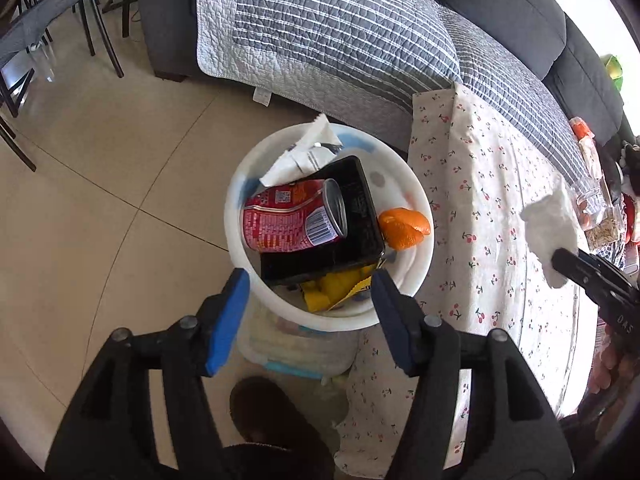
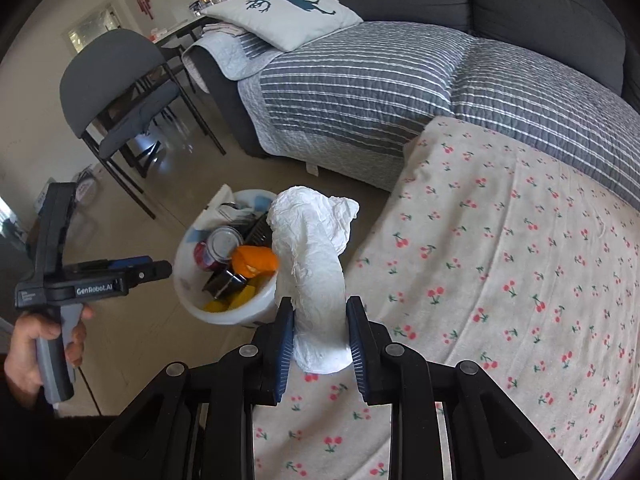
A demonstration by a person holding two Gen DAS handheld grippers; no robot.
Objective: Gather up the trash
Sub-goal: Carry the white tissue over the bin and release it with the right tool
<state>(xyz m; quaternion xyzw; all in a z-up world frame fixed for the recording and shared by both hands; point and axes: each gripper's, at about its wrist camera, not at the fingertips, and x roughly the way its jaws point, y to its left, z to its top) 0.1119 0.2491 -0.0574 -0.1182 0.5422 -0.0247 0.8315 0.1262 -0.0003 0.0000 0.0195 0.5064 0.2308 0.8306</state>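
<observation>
Between the pads of the right hand-held gripper [image 2: 320, 340], a crumpled white tissue [image 2: 310, 276] is being clamped above the cherry-print surface [image 2: 500, 280], while at ten o'clock the left hand-held gripper [image 1: 310, 314] is hanging wide and empty over the full white bin [image 1: 240, 216].

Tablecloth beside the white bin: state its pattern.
Cream fabric tablecloth printed with small red cherries on green stems; clearest in the right wrist view.

Left gripper [image 1: 310, 300] angled down, apart — empty; right gripper [image 2: 320, 340] clamped.
</observation>
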